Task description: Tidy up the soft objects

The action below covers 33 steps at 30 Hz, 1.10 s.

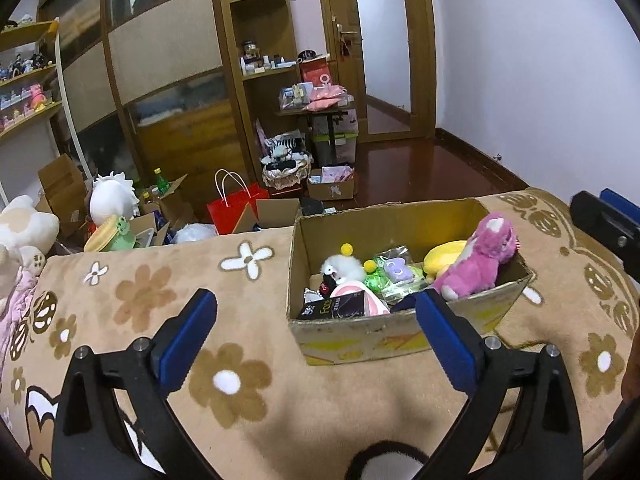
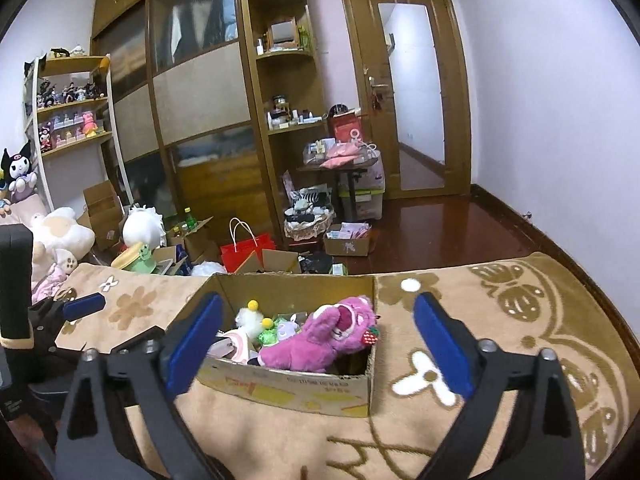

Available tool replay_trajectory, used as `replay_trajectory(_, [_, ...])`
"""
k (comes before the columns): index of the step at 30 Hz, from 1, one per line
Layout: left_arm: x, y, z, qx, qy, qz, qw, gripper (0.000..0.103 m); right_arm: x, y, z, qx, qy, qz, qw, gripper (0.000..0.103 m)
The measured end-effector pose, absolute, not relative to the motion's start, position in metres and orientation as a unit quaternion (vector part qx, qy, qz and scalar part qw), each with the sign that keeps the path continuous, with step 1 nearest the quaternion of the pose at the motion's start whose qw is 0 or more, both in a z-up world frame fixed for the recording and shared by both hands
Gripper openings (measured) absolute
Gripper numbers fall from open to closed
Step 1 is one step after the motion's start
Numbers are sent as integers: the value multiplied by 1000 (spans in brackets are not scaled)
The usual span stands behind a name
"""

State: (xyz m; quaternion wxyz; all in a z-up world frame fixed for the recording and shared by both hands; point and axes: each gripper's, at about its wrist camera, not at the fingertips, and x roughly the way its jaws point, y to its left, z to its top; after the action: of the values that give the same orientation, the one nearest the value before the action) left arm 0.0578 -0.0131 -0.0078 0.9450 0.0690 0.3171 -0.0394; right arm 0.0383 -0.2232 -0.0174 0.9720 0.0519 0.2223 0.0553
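An open cardboard box [image 1: 360, 340] [image 2: 296, 392] stands on the beige flower-patterned blanket [image 1: 160, 292]. Inside lie a pink plush bear [image 1: 478, 264] [image 2: 320, 336], a white fluffy toy [image 1: 342, 268] with yellow pompoms, a yellow plush [image 1: 442, 256], a purple packet [image 1: 396, 270] and a black pack [image 1: 332, 308]. My left gripper [image 1: 316, 316] hangs open in front of the box's near left corner, nothing between its blue pads. My right gripper [image 2: 318, 328] is open too, its pads wide apart on either side of the box, clear of the bear. The left gripper's blue pad [image 2: 84, 306] shows at the right wrist view's left edge.
Past the blanket's far edge the floor is cluttered: a red paper bag [image 1: 236, 208], cardboard boxes [image 1: 64, 188], a white plush [image 1: 112, 196], a basket [image 1: 286, 172]. More plush toys [image 1: 24, 232] sit at the left. A wardrobe, shelves and a door stand behind.
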Motion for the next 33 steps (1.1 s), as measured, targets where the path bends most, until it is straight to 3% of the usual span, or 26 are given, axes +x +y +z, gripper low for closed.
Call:
replay_trajectory(19, [-2,1,16,63,280,-31,958,101,-12,-234,-23,45,233,32,971,103])
replay_trajectory(33, [6,3,5,69,290,-33,954,101,-13,-238,-32,38,236,21,971,103])
